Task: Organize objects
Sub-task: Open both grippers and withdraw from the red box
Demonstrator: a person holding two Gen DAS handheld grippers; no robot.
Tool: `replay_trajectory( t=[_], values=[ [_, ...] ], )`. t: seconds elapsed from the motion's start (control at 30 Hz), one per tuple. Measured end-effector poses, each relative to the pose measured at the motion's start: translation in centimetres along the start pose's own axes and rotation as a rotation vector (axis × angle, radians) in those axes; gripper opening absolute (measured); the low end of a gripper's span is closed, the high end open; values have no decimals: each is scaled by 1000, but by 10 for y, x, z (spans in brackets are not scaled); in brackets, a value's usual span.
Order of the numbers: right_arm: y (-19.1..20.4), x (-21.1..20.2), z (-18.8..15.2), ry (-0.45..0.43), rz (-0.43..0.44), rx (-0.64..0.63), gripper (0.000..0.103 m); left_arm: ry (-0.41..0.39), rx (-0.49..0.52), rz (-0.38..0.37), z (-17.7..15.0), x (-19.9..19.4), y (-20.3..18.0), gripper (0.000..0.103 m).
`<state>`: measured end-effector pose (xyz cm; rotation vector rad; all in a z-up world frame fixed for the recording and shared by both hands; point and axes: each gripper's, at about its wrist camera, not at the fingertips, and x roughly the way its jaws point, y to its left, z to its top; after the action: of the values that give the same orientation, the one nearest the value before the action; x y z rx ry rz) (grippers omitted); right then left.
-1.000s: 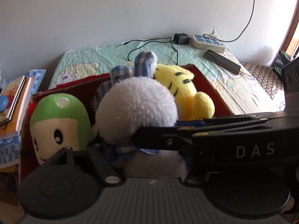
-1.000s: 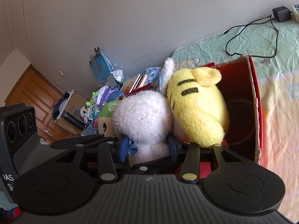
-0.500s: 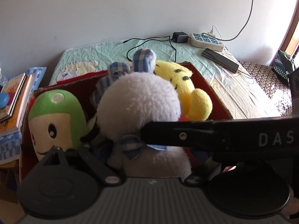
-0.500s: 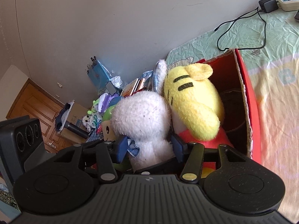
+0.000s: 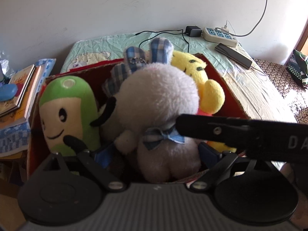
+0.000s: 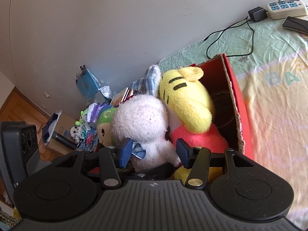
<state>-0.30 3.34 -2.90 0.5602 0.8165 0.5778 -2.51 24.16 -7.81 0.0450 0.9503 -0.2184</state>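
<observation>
The white plush rabbit sat in the red box between the jaws of both grippers, the left gripper just opened wide, the right gripper also just opened, its blue pads beside the rabbit's neck.

Left gripper and right gripper, fingers just spread apart.

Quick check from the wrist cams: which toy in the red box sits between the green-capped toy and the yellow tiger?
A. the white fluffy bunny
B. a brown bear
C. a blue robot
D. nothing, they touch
A: the white fluffy bunny sits in the red box, green-capped toy on one side, yellow tiger on the other.
</observation>
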Motion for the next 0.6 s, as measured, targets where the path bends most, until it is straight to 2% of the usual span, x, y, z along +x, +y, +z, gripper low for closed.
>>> replay_trajectory(
  t=[0.13,0.37,0.5,0.6],
  values=[
    [9,-13,-3,-34,-34,-15,56,-15,-2,32,-4,-13,0,93],
    [26,-34,-13,-96,-161,-59,56,-13,14,90,-11,-31,-7,94],
    [26,-51,-20,-150,-264,-38,56,-12,49,92,-16,-41,-20,94],
    [24,-62,-27,-170,-377,-19,58,-6,94,90,-22,-43,-35,94]
  ],
)
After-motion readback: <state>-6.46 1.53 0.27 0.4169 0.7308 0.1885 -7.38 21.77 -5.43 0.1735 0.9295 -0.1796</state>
